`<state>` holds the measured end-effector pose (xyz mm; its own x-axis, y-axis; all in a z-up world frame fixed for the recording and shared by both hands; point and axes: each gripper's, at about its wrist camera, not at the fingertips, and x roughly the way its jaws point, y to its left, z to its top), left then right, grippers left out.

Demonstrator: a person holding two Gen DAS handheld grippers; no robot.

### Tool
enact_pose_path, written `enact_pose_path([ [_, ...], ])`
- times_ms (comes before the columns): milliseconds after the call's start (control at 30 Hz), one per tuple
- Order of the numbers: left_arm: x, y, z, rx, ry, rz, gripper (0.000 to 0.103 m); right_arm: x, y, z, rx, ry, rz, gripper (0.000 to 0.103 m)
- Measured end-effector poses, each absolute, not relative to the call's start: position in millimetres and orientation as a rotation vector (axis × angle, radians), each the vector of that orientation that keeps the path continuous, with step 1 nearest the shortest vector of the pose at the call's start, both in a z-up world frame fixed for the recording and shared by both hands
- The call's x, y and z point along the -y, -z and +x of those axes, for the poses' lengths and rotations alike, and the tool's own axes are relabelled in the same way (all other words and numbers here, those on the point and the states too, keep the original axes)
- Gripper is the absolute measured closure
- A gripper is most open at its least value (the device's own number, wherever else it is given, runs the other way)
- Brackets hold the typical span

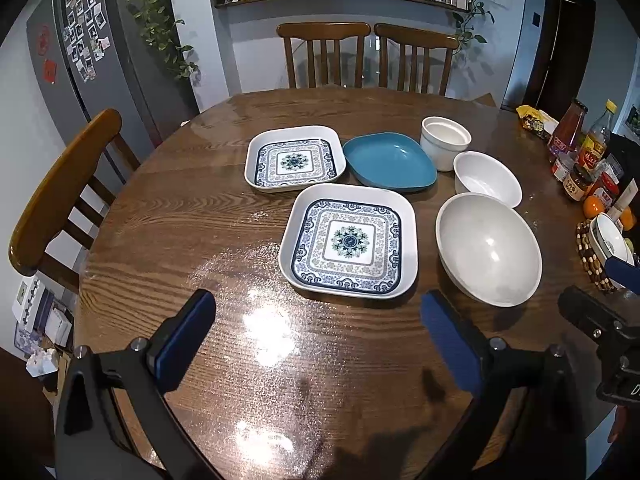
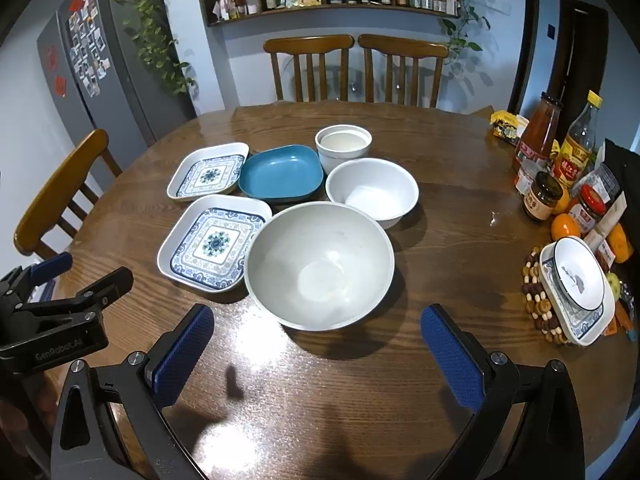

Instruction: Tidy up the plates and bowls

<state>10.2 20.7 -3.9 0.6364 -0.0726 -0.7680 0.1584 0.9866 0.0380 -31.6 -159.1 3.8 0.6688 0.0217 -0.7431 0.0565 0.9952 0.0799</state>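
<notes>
Both pairs of blue-padded fingers stand spread wide with nothing between them: the left gripper [image 1: 318, 336] hovers over bare wood at the near edge of the table [image 1: 160, 240], facing the near patterned plate [image 1: 349, 240], and the right gripper [image 2: 318, 344] hovers just beside it on the right, facing the large white bowl [image 2: 320, 266].

By my reading, organizing has not begun, since the dishes in the central group lie singly, none nested or stacked. Far left sits the second patterned plate [image 1: 295, 159], its right edge touching or nearly touching the blue plate [image 1: 390, 161]. Behind the blue plate to the right stands a white cup-like bowl [image 1: 445, 142], and a medium white bowl [image 1: 487, 178] sits between it and the large bowl. At the right edge, apart from the group, a small rimmed bowl [image 2: 579, 272] rests in another patterned dish on a beaded trivet [image 2: 536, 300].

Left to do, seemingly: stack the plates together and nest the bowls by size. Both tools are held level and low, pointing toward the far side.
</notes>
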Motion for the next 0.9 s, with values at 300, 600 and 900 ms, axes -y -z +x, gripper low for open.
enact_pose_path([
  [300,-23,7,17,-0.876,0.152,0.101,0.001,158,-3,-27,-0.847,0.021,0.099,0.0],
  [600,-22,9,22,-0.882,0.169,0.1,0.001,156,0,-22,-0.853,0.021,0.101,0.0],
  [900,-24,11,26,-0.89,0.186,0.096,0.001,155,1,-22,-0.853,0.02,0.101,0.0],
])
